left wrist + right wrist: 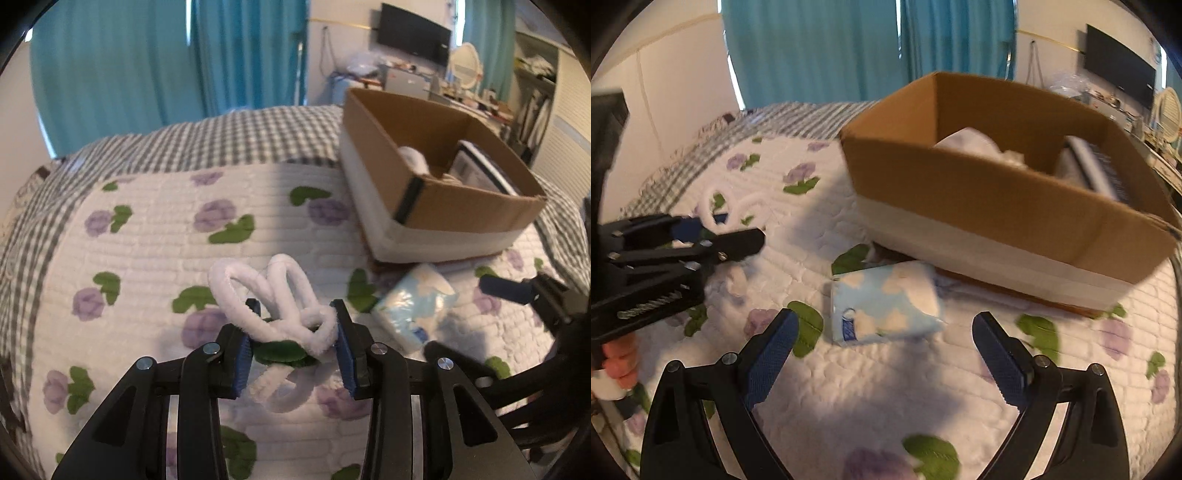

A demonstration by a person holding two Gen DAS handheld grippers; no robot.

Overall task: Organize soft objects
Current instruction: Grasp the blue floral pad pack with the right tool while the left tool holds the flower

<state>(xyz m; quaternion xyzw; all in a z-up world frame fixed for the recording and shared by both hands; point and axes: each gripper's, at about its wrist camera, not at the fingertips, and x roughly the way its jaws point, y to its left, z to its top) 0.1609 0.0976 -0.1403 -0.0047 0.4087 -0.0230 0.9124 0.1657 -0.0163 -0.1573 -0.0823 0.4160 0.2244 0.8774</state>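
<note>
Holding fuzzy white loop (273, 299) loosely, left tool (295, 325) may drop it before box (436, 206); right tool (882, 354) wide open, empty, above tissue pack (886, 306)

text: none legible | tissue pack (884, 304): blue mark, too blurred to read

Left claw (295, 339) clamped (something pinched between its pads), right claw (882, 354) spread wide.

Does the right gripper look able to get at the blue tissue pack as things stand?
Probably yes: the right gripper is open, and the tissue pack lies on the quilt just ahead between its fingers, nothing covering it.
</note>
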